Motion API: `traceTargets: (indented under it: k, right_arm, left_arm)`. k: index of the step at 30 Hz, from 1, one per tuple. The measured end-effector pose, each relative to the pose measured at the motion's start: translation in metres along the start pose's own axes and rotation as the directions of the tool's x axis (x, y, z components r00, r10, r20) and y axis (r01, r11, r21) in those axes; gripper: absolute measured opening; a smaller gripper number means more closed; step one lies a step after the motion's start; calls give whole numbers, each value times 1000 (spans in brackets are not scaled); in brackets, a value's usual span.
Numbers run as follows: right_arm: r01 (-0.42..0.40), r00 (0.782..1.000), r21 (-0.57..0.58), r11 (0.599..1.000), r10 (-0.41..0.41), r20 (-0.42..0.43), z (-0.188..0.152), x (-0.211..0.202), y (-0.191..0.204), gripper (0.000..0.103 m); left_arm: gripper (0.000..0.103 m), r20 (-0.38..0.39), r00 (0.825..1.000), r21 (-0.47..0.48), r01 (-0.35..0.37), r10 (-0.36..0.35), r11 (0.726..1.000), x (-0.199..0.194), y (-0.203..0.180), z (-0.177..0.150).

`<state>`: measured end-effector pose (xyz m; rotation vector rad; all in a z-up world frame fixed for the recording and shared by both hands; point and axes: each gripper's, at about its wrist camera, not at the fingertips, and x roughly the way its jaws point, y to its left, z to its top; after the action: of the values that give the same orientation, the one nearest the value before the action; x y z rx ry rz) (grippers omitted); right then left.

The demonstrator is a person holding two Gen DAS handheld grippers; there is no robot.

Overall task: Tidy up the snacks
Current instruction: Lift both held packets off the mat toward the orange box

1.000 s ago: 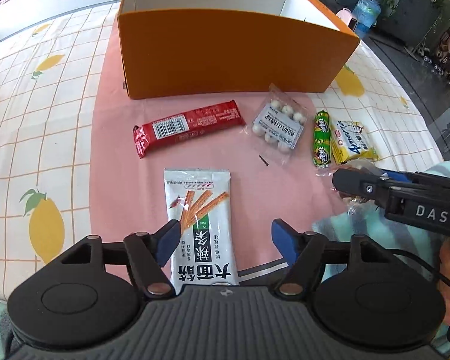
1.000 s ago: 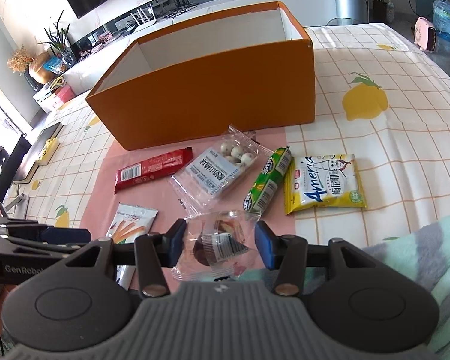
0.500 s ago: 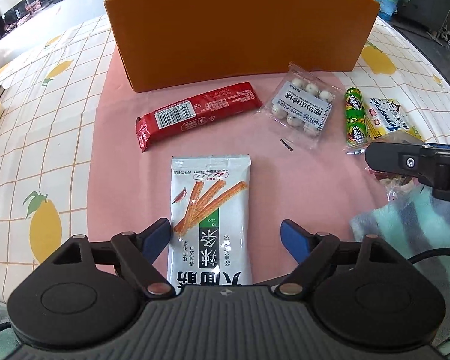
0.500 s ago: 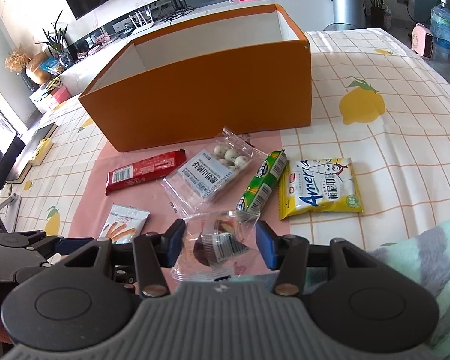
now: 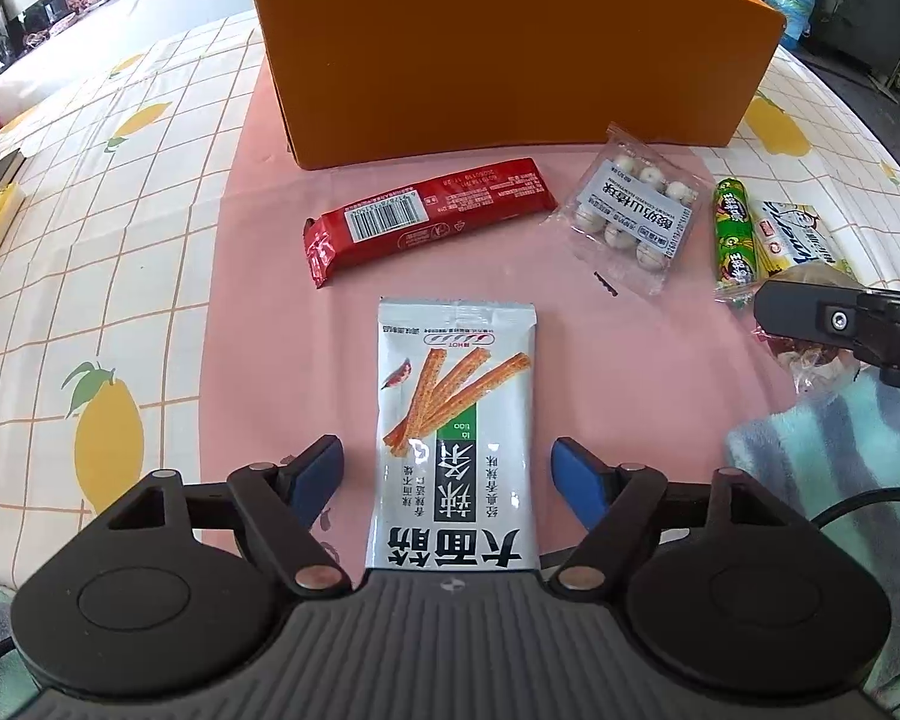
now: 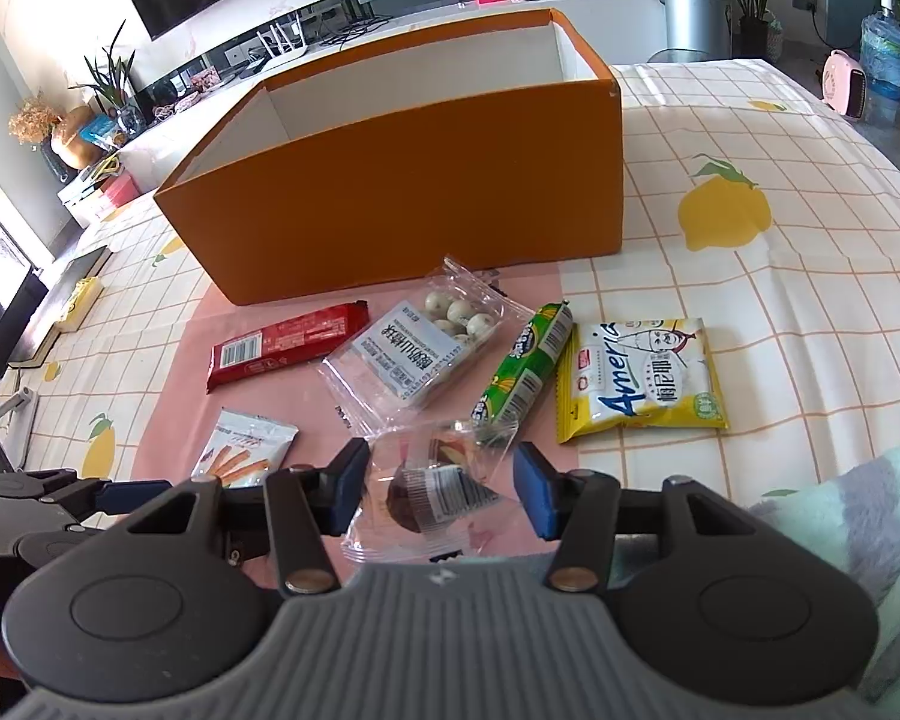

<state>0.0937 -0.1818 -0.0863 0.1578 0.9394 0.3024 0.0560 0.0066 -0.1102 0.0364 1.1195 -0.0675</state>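
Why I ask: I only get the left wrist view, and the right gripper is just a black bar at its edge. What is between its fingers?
Observer: A clear packet with a dark snack inside lies between the fingers of the right gripper, which is open, not clamped.
Operator: Anything in the orange box already?
Observer: The right wrist view shows only bare white inner walls of the orange box; its floor is hidden.
Operator: And the yellow packet I see half of?
Observer: The yellow packet lies flat on the checked cloth, beside the green roll.
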Motion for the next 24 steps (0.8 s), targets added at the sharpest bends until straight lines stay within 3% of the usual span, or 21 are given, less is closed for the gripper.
traceTargets:
  k: [3, 13, 24]
  right_arm:
    - [7, 1000, -6, 1000, -7, -3, 0, 2, 1, 51]
    - [2, 1000, -3, 1000, -2, 14, -1, -1, 1, 50]
    - [7, 998, -51, 999, -4, 68, 16, -19, 10, 49]
  left_arm:
    - [58, 11, 1000, 13, 5, -5, 1000, -3, -4, 1]
    - [53, 90, 995, -11, 37, -36, 999, -20, 0, 2]
    - [53, 235, 970, -26, 69, -61, 997, -69, 4, 37]
